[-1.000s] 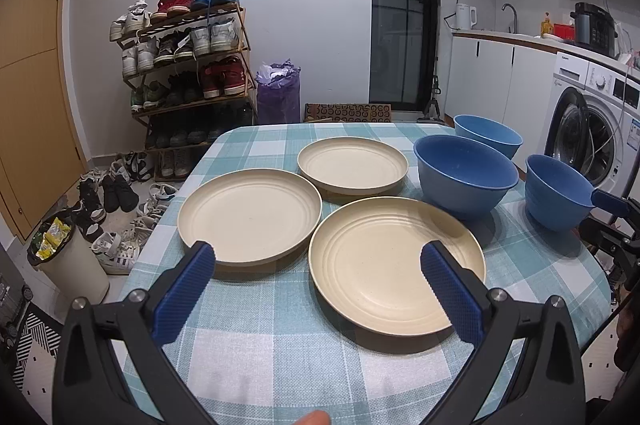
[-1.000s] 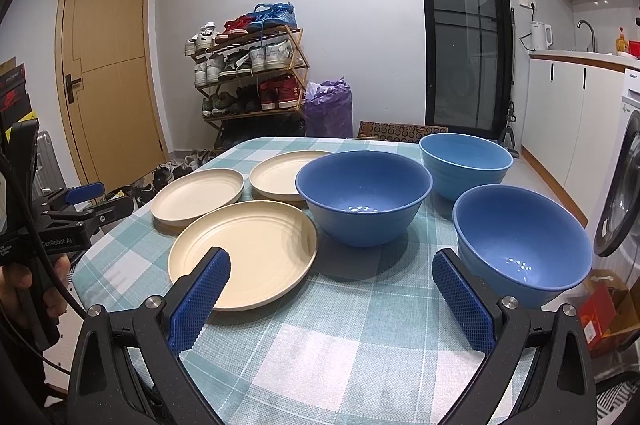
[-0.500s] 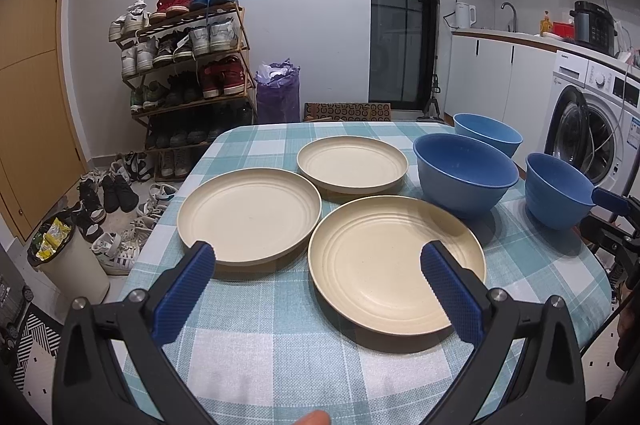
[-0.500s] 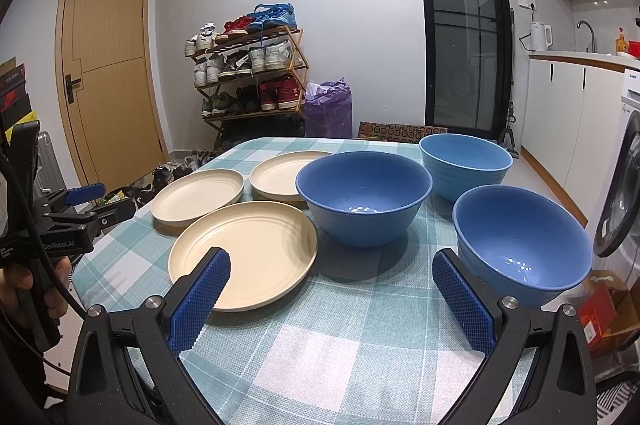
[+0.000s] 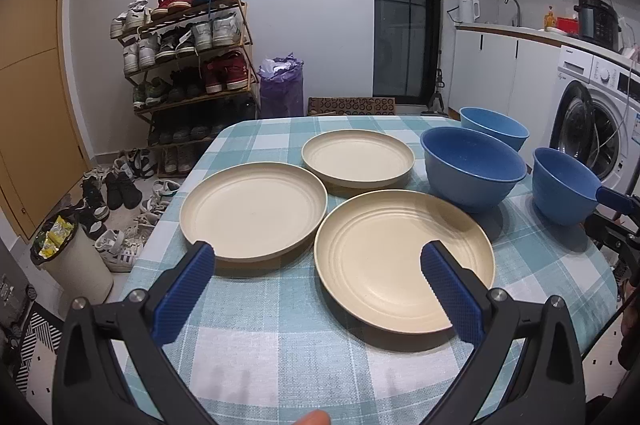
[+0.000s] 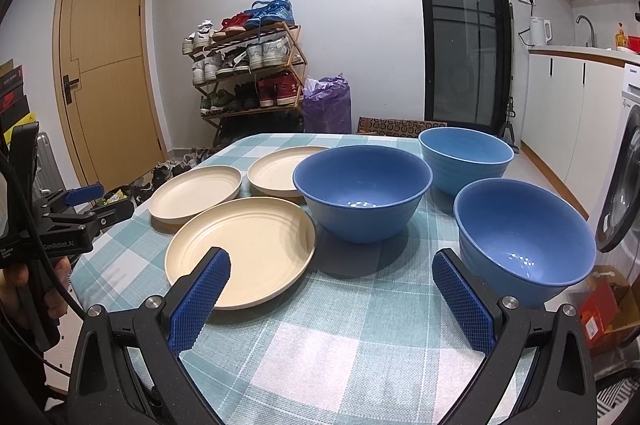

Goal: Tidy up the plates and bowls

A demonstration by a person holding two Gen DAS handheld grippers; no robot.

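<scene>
Cream plates and blue bowls sit on a teal-checked table (image 5: pixel 280 337), w/ both grippers hovering at its near edge. Left gripper (image 5: pixel 318 265), jaws spread wide and empty, faces the near plate (image 5: pixel 400 261): its near rim lies between the jaw tips, not touched. Left plate (image 5: pixel 252 211) sits just beyond the left jaw tip; far plate (image 5: pixel 358 157) lies behind both, the three close together.

Right gripper (image 6: pixel 330 275), jaws likewise spread w/ nothing between the pads, frames bare cloth. In the right wrist view the near plate's rim passes behind the left jaw tip, and the near bowl (image 6: pixel 524 237) sits just beyond the right jaw tip. Mid bowl (image 6: pixel 362 197) stands far of the gap, center; far bowl (image 6: pixel 466 159) is behind it to the right. All bowls upright, apart. Shoe rack (image 6: pixel 248 73) against the far wall.
</scene>
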